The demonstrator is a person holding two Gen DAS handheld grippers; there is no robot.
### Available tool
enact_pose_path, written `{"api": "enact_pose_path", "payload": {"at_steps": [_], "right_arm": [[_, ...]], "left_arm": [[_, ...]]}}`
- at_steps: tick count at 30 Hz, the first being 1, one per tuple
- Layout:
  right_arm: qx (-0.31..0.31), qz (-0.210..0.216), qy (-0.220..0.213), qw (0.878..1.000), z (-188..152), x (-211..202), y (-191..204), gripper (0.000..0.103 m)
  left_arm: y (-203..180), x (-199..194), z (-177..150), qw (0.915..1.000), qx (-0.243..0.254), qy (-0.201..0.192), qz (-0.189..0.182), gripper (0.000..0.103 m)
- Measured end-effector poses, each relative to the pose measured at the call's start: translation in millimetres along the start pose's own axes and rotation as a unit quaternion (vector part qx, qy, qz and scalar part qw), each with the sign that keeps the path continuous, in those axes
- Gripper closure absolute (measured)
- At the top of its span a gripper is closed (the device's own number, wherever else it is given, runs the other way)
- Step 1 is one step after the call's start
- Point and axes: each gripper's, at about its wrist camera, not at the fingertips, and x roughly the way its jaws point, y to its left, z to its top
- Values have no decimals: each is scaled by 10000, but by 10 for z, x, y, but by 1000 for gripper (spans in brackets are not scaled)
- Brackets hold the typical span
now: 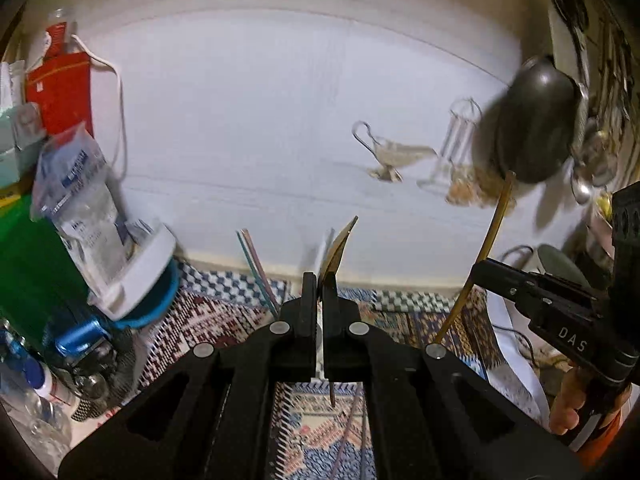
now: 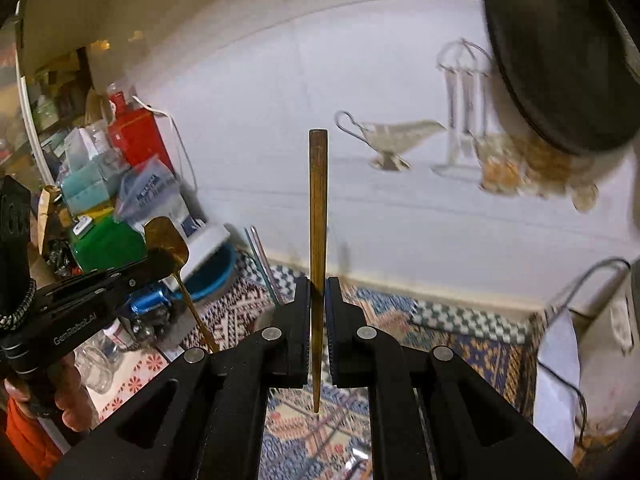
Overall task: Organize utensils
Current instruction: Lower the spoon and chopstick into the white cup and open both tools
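Note:
My left gripper [image 1: 320, 284] is shut on a gold spoon [image 1: 340, 242], seen edge-on, its handle hanging below the jaws. In the right wrist view the same spoon [image 2: 166, 240] shows its bowl above the left gripper [image 2: 160, 260]. My right gripper [image 2: 318, 292] is shut on a gold chopstick [image 2: 318, 208] that stands upright through the jaws. In the left wrist view that chopstick [image 1: 494, 228] rises from the right gripper [image 1: 480, 270] at the right. Both are held above a patterned cloth [image 2: 440, 344].
A silver gravy boat [image 2: 394, 136] and a wire stand [image 2: 464, 108] sit by the white wall. A dark hanging pan [image 2: 560, 48] is at upper right. Green box [image 1: 36, 272], red bag [image 1: 60, 92] and bottles crowd the left. Thin straws [image 1: 256, 268] stand nearby.

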Motion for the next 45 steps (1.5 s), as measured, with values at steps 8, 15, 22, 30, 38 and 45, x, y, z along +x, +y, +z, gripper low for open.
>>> {"api": "enact_pose_path", "payload": {"at_steps": [8, 15, 22, 30, 38, 45], "right_arm": [[-167, 167, 7, 9997, 218, 352, 176, 96], [-296, 257, 198, 9990, 280, 799, 307, 96], [-238, 324, 559, 9976, 152, 1188, 262, 96], [-253, 325, 1052, 9936, -87, 1484, 183, 96], [-299, 318, 1421, 9889, -251, 1625, 144, 96], [-339, 312, 1617, 9858, -316, 1625, 144, 96]], "left_arm": [[239, 163, 215, 9996, -193, -109, 193, 103], [428, 546, 293, 9988, -406, 21, 267, 103], [540, 990, 167, 9976, -498, 267, 399, 103], [618, 1351, -82, 9950, -604, 635, 476, 103], [619, 1513, -316, 9924, -569, 986, 474, 103], [623, 1566, -397, 9894, -555, 1264, 457, 102]]}}
